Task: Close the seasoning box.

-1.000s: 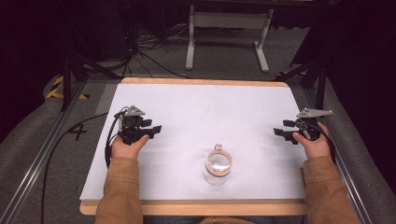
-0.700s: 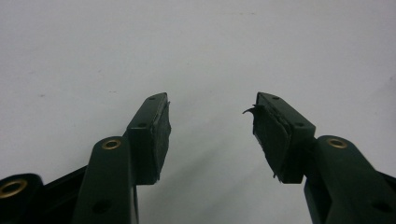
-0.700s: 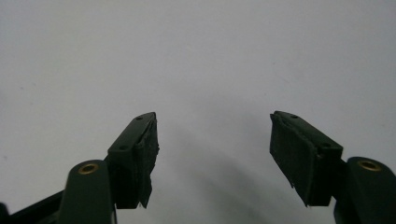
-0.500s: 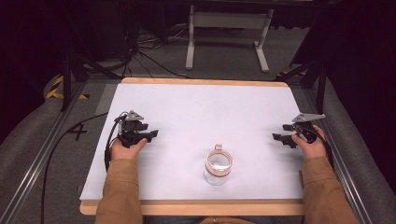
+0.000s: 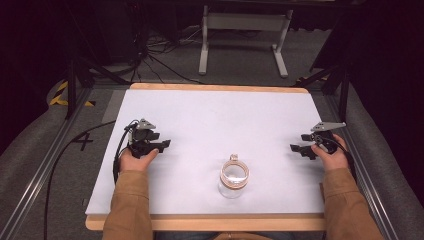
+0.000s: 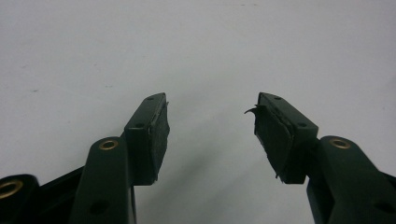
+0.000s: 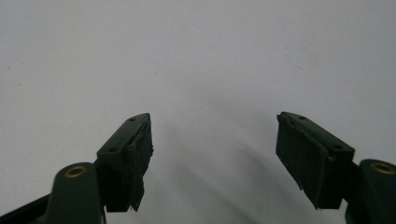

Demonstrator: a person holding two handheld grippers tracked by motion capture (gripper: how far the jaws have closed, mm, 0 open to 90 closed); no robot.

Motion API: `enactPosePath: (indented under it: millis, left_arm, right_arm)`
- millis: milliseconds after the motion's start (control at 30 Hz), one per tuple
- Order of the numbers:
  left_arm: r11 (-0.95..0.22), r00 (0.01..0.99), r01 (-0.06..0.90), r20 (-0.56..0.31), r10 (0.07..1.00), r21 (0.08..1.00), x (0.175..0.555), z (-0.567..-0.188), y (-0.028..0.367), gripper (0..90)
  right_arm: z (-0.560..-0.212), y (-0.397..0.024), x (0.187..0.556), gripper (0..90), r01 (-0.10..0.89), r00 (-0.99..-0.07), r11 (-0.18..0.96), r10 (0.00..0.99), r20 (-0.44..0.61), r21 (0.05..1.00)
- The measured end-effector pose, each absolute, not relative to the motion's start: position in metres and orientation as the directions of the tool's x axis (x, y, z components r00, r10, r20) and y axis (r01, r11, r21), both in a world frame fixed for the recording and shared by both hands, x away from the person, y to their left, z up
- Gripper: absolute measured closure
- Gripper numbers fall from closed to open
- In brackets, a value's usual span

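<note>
White table cover (image 5: pixel 215 120) on a wood-edged table, dark room with cables and a metal stand behind. High view: clear glass jar (image 5: pixel 234 176) with copper-coloured rim stands near the front edge, centre, between the hands and well apart from both; left gripper (image 5: pixel 159 146) at left, right gripper (image 5: pixel 299 150) at right edge. Left gripper view: left gripper (image 6: pixel 210 122) jaws apart over bare white. Right gripper view: right gripper (image 7: pixel 214 145) jaws apart, wider, nothing between

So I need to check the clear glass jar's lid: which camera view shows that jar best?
The high view: the clear glass jar with its copper-coloured rim stands whole near the white table's front edge, seen from above. The left and right gripper views look past open tongs onto bare white surface.
</note>
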State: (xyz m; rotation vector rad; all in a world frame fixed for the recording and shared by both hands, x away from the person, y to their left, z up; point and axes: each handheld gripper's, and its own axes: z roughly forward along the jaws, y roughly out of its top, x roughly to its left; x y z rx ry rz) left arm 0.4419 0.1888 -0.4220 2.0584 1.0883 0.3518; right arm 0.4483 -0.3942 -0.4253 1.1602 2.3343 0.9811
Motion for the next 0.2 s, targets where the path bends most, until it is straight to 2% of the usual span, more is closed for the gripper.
enactPosePath:
  millis: [200]
  left_arm:
    - [-0.341, 0.591, 0.587, -0.101, 0.801, 0.734, 0.442, -0.4218, 0.1888, 45.0]
  right_arm:
    - [-0.426, -0.3935, 0.4488, 27.5, 0.557, -0.599, 0.423, 0.801, -0.007, 0.715]
